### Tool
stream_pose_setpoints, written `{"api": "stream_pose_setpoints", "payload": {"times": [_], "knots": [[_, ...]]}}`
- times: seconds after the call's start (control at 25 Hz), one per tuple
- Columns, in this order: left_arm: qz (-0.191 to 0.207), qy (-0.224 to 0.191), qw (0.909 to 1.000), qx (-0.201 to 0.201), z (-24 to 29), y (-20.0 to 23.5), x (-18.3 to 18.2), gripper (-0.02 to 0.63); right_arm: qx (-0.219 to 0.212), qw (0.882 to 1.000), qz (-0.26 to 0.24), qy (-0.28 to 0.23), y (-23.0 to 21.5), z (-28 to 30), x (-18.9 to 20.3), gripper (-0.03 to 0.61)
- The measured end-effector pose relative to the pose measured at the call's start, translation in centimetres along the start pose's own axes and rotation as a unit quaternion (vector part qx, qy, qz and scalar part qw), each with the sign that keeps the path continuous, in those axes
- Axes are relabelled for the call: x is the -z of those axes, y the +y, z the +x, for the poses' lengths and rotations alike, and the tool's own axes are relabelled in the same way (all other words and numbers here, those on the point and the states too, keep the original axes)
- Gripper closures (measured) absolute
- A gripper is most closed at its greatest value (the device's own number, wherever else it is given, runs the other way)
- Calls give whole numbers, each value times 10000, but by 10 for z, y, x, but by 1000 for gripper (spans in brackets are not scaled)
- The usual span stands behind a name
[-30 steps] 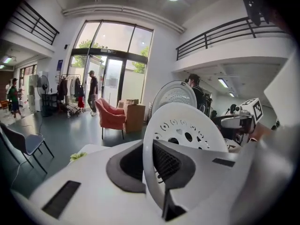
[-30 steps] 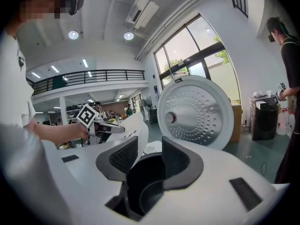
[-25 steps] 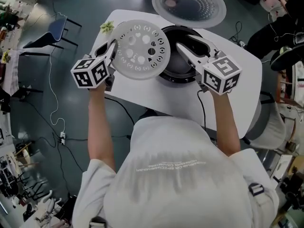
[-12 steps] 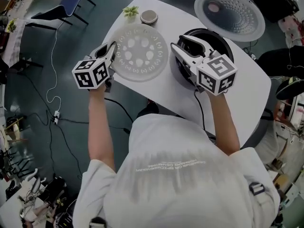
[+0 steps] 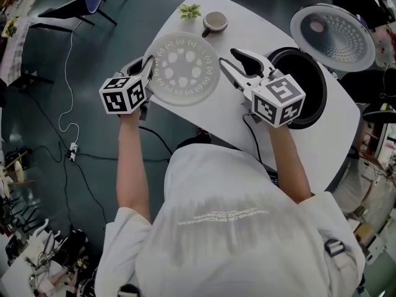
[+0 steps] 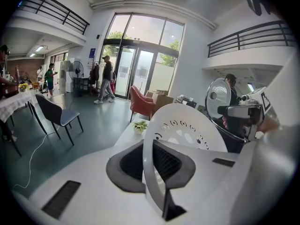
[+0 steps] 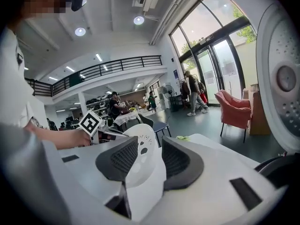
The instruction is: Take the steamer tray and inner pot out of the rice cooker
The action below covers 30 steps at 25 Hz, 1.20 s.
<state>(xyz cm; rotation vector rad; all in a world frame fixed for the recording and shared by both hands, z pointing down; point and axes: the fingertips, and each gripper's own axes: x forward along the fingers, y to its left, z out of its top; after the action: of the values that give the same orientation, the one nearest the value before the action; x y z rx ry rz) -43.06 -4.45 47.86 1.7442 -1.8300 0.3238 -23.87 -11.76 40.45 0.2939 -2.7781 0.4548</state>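
**Left gripper** (image 5: 146,70): clenched on the left rim of the steamer tray. In the left gripper view the rim runs edge-on between the two dark pads. An edge grip suits a thin, flat disc, since the rim gives the pads their only purchase.

**Steamer tray** (image 5: 184,68): a pale, perforated round plate. It is out of the cooker and carried over the left part of the white table (image 5: 210,113), close to flat. It appears to be on its way to a bare stretch of tabletop well apart from the cooker. Whether it already touches the table cannot be told.

**Small potted plant** (image 5: 189,10) and **cup** (image 5: 215,21): both stand at the far edge of the table, beyond the tray. They limit how far back the tray can be set down.

**Right gripper** (image 5: 228,59): released, with its jaws standing wide and nothing pressed between the pads. Its tips sit just beside the tray's right edge, and the tray shows through the gap in the right gripper view. Most likely it is there as a guard or steadying hand, ready for the next pick.

**Rice cooker** (image 5: 318,101): a black body at the right of the table.

**Lid** (image 5: 334,36): swung fully back, which leaves the cooker's mouth clear for lifting things straight out.

**Inner pot** (image 5: 300,73): appears to be still seated in the cooker, seen only as a dark interior. This second part of the task is not yet done.
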Motion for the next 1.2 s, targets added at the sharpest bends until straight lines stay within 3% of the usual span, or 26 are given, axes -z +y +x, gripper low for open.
{"api": "stream_pose_setpoints", "payload": {"times": [0.32,0.52,0.8,1.2], "knots": [[-316,545,9980,100,48,26,40,575,390,9982,296,354,-14,19,34,403],[-932,731,9929,129,78,34,73,575,614,9948,622,517,-22,26,54,403],[-1423,769,9868,-105,104,45,84,564,693,9883,1175,688,-30,31,71,403],[-1480,890,9838,-474,122,49,100,551,639,9831,1468,893,-39,29,94,403]]}}
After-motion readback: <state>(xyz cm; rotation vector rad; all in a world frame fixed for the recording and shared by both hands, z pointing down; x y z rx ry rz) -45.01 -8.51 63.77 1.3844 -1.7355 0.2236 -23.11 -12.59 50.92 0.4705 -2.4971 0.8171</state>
